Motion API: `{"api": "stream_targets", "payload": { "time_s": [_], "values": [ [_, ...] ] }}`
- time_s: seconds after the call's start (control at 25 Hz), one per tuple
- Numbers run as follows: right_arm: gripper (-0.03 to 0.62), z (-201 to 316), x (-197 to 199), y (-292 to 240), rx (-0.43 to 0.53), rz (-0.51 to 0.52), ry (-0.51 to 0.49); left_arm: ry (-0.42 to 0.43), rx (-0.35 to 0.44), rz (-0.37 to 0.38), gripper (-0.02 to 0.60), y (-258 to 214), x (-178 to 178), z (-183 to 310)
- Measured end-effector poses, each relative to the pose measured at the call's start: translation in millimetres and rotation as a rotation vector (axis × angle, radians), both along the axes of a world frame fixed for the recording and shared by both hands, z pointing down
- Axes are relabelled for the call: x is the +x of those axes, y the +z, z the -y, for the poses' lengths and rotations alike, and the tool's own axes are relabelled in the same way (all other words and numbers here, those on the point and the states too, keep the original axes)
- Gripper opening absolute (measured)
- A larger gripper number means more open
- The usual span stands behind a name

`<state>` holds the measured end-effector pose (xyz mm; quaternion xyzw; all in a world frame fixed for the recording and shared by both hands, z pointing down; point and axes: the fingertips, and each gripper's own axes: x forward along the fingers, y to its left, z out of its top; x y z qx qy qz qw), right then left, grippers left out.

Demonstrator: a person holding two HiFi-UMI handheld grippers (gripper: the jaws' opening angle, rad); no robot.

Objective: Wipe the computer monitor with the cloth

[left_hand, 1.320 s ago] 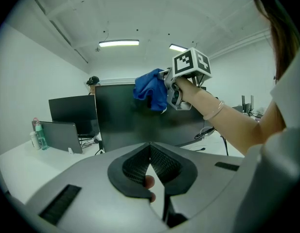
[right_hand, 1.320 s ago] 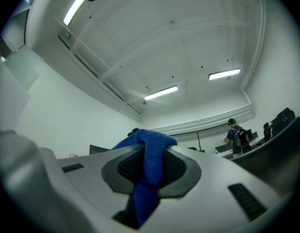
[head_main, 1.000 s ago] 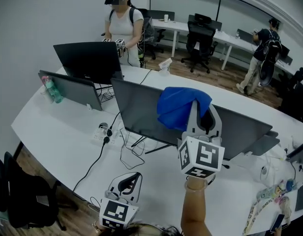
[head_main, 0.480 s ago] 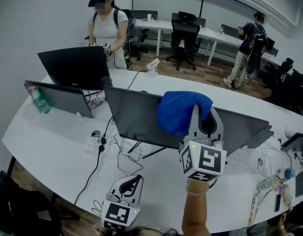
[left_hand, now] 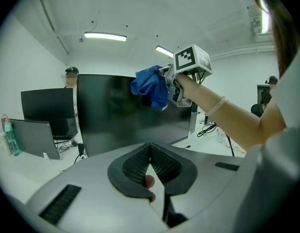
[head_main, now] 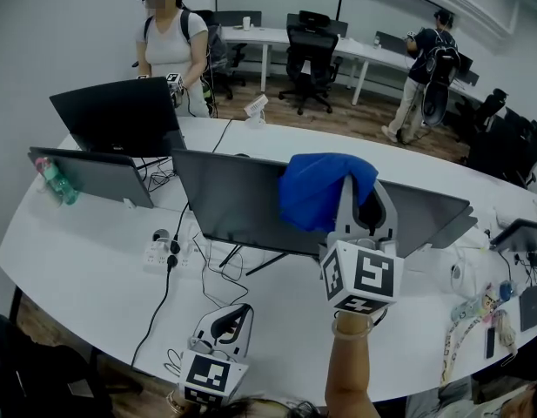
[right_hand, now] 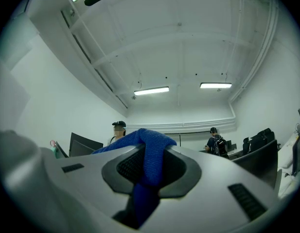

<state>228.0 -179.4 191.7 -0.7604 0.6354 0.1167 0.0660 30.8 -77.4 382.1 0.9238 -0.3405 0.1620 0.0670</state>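
The wide dark monitor (head_main: 242, 203) stands mid-table; in the left gripper view the monitor (left_hand: 115, 115) shows its black screen. A blue cloth (head_main: 320, 190) is draped over its top edge, right of centre. My right gripper (head_main: 351, 200) is raised behind the cloth and shut on it; the right gripper view shows the cloth (right_hand: 140, 140) pinched in the right gripper (right_hand: 149, 171). My left gripper (head_main: 233, 316) hangs low near the table's front edge, shut and holding nothing. From the left gripper (left_hand: 150, 165) I see the cloth (left_hand: 150, 85) against the screen's upper part.
Two more screens (head_main: 120, 116) (head_main: 90, 174) and a green bottle (head_main: 52, 179) stand at the left. A power strip (head_main: 164, 249) with cables lies before the monitor. A lanyard and small items (head_main: 464, 338) lie at the right. One person (head_main: 168, 37) stands behind the table.
The head view has shifted a little, so the scene sits lower and further left. The right gripper stays with the cloth at the monitor's top edge. The left gripper has not moved.
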Motion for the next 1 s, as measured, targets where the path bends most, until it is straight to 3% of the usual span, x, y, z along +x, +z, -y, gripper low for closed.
{"api": "stream_targets", "payload": {
  "time_s": [1.0],
  "values": [
    [0.063,-26,57,4,-0.034,-0.017,-0.007,-0.013,0.016,0.024,0.009,-2,55,-41]
  ]
}}
